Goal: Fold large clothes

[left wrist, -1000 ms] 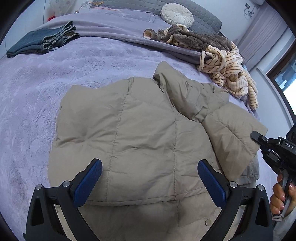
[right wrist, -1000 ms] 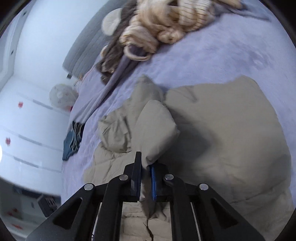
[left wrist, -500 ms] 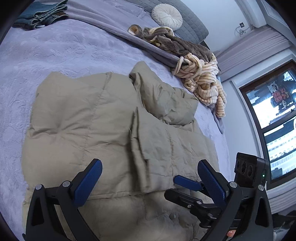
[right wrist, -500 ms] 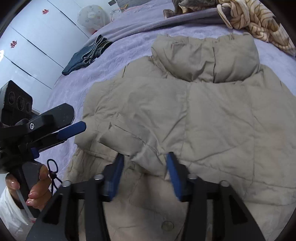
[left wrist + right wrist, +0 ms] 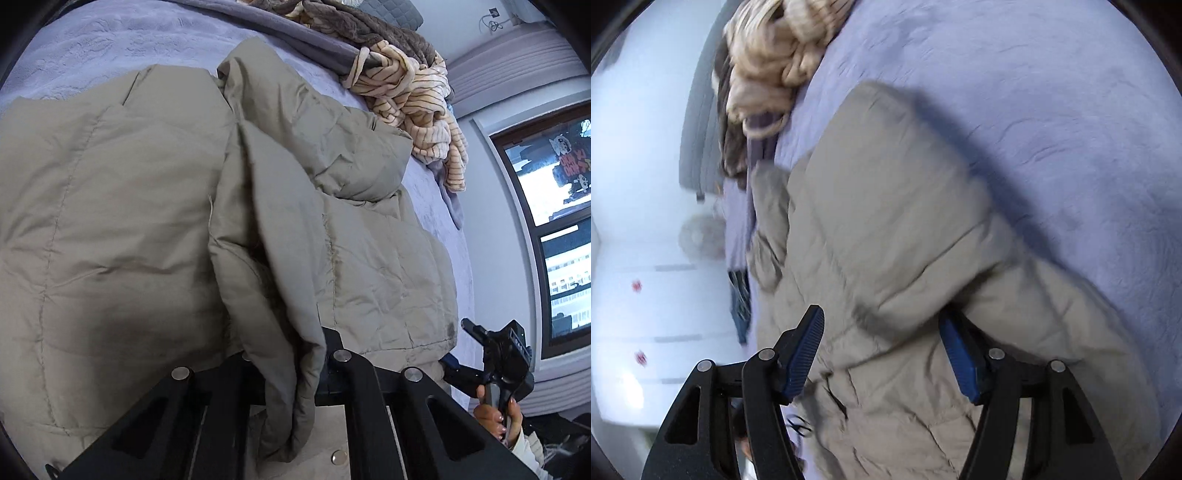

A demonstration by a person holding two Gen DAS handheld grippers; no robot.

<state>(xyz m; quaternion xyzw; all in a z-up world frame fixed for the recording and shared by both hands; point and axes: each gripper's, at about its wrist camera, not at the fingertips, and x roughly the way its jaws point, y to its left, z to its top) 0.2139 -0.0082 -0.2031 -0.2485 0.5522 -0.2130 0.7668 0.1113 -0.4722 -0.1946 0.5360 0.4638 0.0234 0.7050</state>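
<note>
Two handheld tools are working a taupe puffer jacket (image 5: 110, 206) that is lying spread across a lavender bedspread (image 5: 1052, 110), its collar pointing toward a heap of striped and brown laundry (image 5: 413, 92) near the headboard. The left tool (image 5: 295, 373) is pinching a folded flap of the jacket, probably a sleeve or front edge, with fabric bunching between its closed fingers and draping over the frame. The right tool (image 5: 882, 354) is hovering with its blue pads (image 5: 807, 354) spread wide on either side of a quilted ridge at the jacket's near edge, gripping nothing; that view is blurred by motion.

The jacket is looking light but bulky: the padded panels are puffing up, creasing softly and likely springing back when released. Its smooth shell is probably sliding easily, so a shallow pinch is risking slippage. Seams, hems and the sleeve cuff are offering the firmest hold, since filling there is thinner and a tool is closing on more cloth than air. Folds are likely needing pressing down to stay.
</note>
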